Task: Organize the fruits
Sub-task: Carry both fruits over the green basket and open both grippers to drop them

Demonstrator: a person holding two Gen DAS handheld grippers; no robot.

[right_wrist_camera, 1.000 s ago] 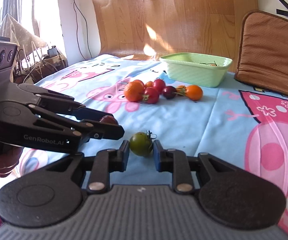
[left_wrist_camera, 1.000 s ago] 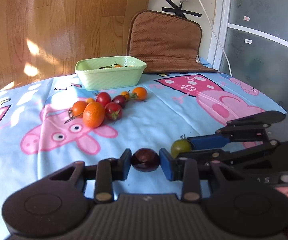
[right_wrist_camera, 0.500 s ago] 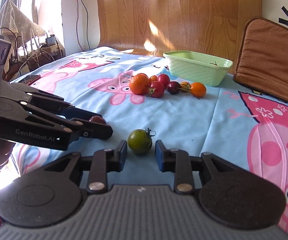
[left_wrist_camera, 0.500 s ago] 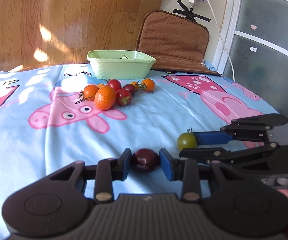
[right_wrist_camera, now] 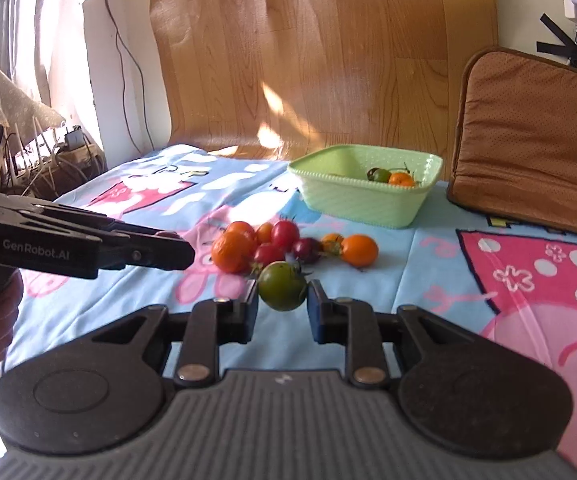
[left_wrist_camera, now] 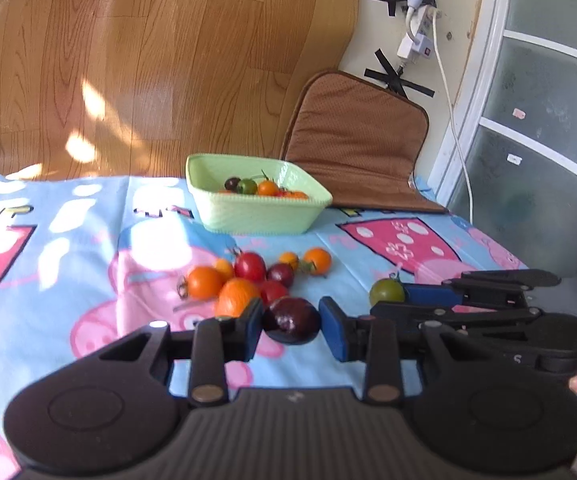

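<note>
Each hand-held gripper carries one fruit, presumably to drop both together into the pale green plastic basket (left_wrist_camera: pixel 256 212). The left hand-held gripper (left_wrist_camera: pixel 291 322) pinches a dark purple round tomato (left_wrist_camera: pixel 292 320); the right hand-held gripper (right_wrist_camera: pixel 282 300) pinches a green round tomato (right_wrist_camera: pixel 282 286). Both hang short of the basket, above the cartoon-pig blue cloth surface (left_wrist_camera: pixel 88 264). About eight loose red and orange tomatoes (left_wrist_camera: pixel 248 278) sit clustered just before the basket; at least four lie inside.
</note>
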